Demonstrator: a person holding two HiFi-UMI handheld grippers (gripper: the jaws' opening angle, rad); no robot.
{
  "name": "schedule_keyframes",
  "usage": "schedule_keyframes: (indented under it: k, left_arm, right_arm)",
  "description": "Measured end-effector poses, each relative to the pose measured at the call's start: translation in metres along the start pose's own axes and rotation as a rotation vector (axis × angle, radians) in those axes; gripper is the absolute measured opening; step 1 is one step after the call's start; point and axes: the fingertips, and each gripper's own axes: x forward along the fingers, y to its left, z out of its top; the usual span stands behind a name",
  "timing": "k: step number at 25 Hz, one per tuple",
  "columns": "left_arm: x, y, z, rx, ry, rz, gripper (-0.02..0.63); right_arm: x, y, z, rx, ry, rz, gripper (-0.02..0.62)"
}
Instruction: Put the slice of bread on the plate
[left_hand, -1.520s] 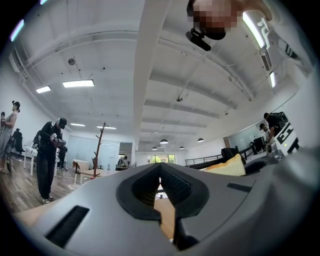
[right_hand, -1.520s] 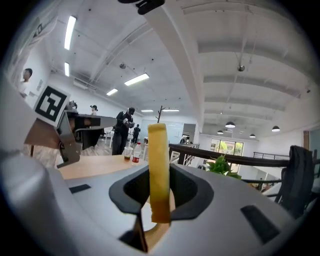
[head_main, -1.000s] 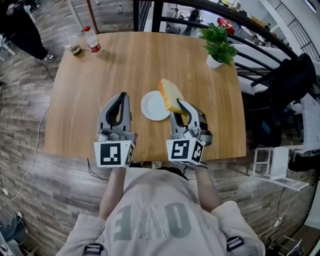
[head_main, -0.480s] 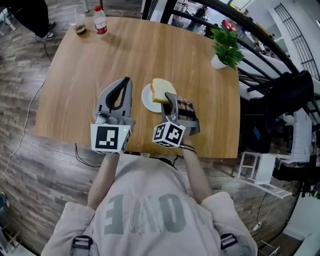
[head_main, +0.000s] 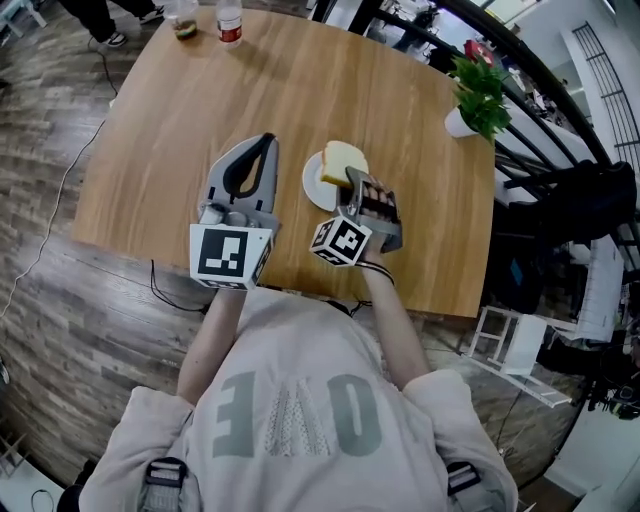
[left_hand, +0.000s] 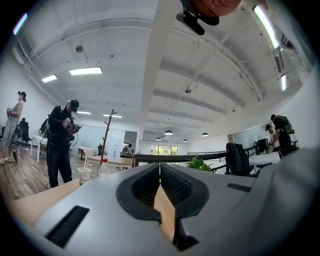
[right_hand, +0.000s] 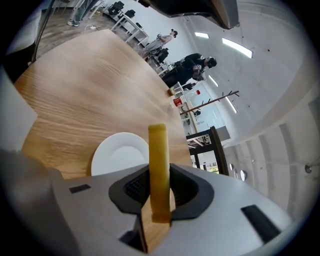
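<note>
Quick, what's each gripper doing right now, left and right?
Left gripper: closed, fingers together, holding nothing.
Right gripper: closed on the slice of bread.

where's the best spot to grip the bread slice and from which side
By one edge, jaws across its two flat faces, coming in edge-on: the slice of bread is thin and broad. The right gripper holds it so over the plate.

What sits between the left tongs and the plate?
Nothing but a strip of bare tabletop separates the left tongs from the plate; the head view shows it.
</note>
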Motion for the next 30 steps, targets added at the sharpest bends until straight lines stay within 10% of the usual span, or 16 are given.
schedule_keyframes:
  k: [14, 18, 30]
  left_arm:
    - [0.000, 0.002, -0.005, -0.001, 0.020, -0.016, 0.008]
    - [0.001, 0.001, -0.005, -0.002, 0.028, -0.026, 0.008]
    - [-0.002, 0.001, -0.006, 0.029, 0.037, -0.035, 0.008]
  right_arm:
    - [0.016, 0.024, -0.002, 0.099, -0.006, 0.215, 0.100]
    - [0.016, 0.030, -0.001, 0.170, -0.020, 0.336, 0.230]
    - [-0.002, 0.047, 0.009, 0.262, -0.096, 0.562, 0.308]
